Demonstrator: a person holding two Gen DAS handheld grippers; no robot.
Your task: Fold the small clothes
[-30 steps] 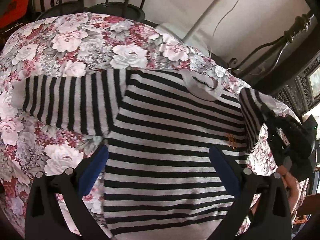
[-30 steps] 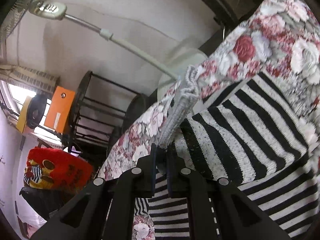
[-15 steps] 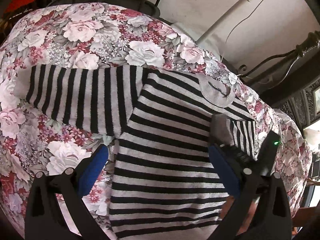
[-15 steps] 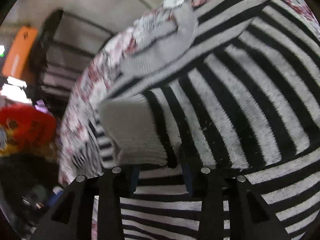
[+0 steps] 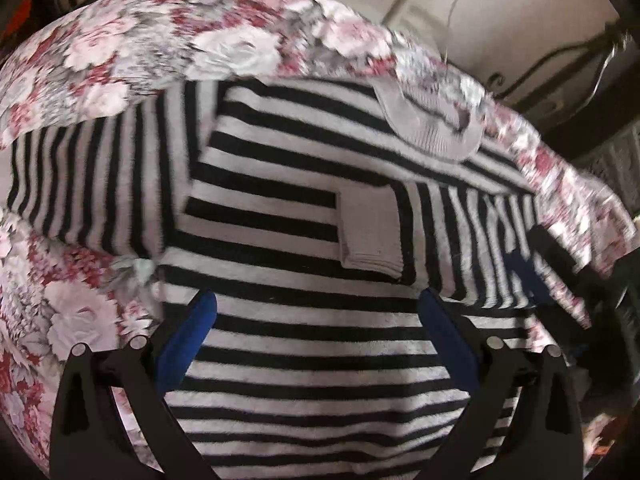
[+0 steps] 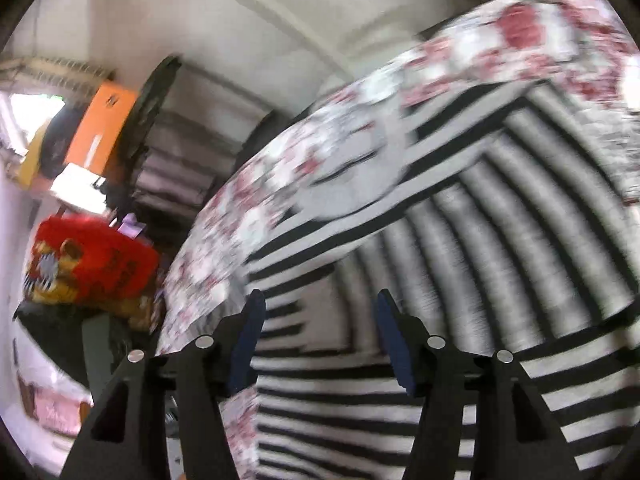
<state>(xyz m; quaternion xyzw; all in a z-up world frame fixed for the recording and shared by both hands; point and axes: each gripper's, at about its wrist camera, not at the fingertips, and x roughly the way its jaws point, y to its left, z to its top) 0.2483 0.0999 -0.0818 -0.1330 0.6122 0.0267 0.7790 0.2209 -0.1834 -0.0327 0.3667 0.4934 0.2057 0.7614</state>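
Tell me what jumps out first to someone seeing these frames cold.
The black-and-white striped sweater fills the middle, spread on a rose-patterned floral cloth. One sleeve lies folded across the chest, its grey cuff near the centre; the other sleeve stretches out flat. The left gripper hangs open above the body.

Even, soft daylight; a bright window [image 6: 28,108] glares in my right view. Both views smear with motion blur, the right worse; fisheye bends edges to dark corners.
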